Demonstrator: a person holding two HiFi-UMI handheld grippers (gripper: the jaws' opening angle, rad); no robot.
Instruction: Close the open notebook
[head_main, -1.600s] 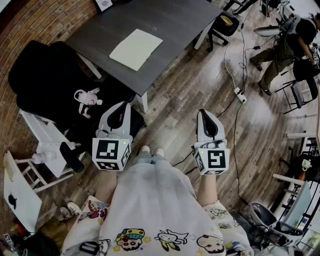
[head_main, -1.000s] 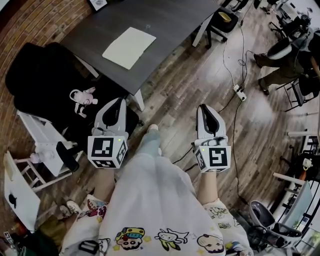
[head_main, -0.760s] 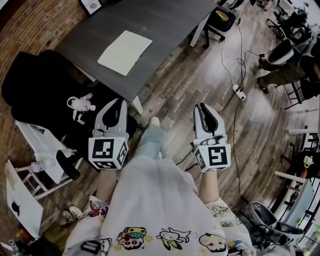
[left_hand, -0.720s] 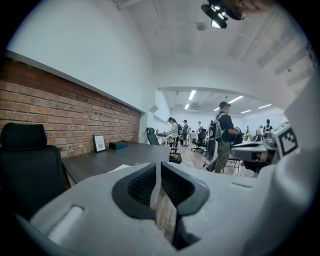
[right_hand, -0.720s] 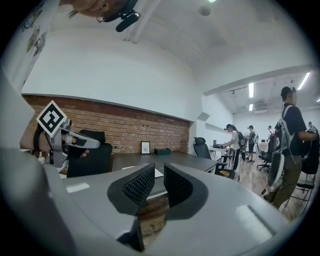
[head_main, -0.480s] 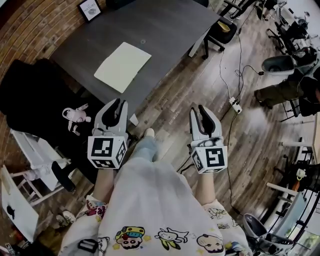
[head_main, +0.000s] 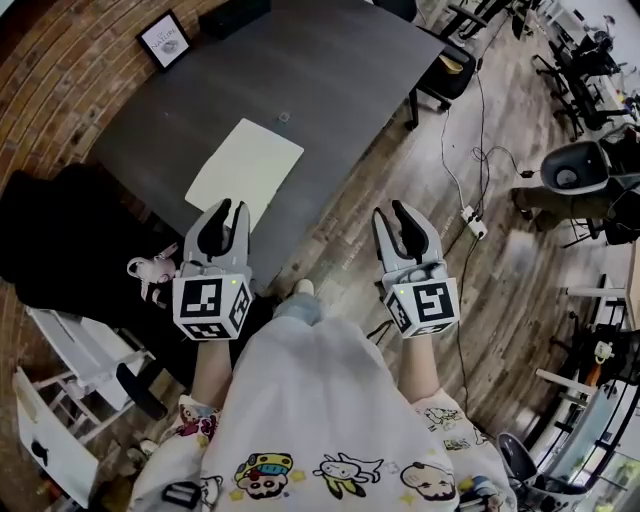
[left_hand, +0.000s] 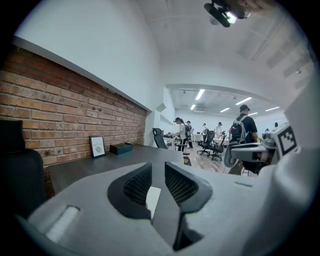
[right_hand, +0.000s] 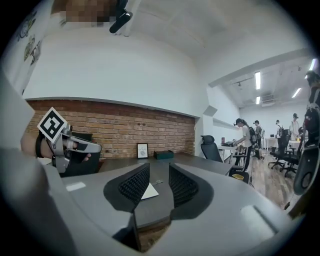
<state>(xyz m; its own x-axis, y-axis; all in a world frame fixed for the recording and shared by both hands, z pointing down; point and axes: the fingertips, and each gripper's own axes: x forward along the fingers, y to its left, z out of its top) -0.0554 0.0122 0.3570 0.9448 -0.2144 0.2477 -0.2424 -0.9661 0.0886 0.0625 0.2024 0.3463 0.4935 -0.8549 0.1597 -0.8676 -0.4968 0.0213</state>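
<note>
You are standing at the near corner of the dark, matte counter (head_main: 330, 70). The notebook (head_main: 245, 172) is lying flat on it near that edge, a pale rectangle just ahead of your left hand-held gripper (head_main: 232, 208) and further off to the left of your right hand-held gripper (head_main: 390, 212). Neither is touching it.

Your left hand-held gripper is hanging released, its ribbed black pads (left_hand: 137, 185) slightly apart, with a sliver of the notebook showing through the gap. Your right one's jaws have just been opening and are standing apart with nothing between them.

Compared with a second and a half ago, the counter and notebook are sitting much closer to both grippers.

A rough brick wall (head_main: 60, 90) is running along the counter's far side. A small framed picture (head_main: 163, 40) and a black box (head_main: 232, 15) are sitting by it.
</note>
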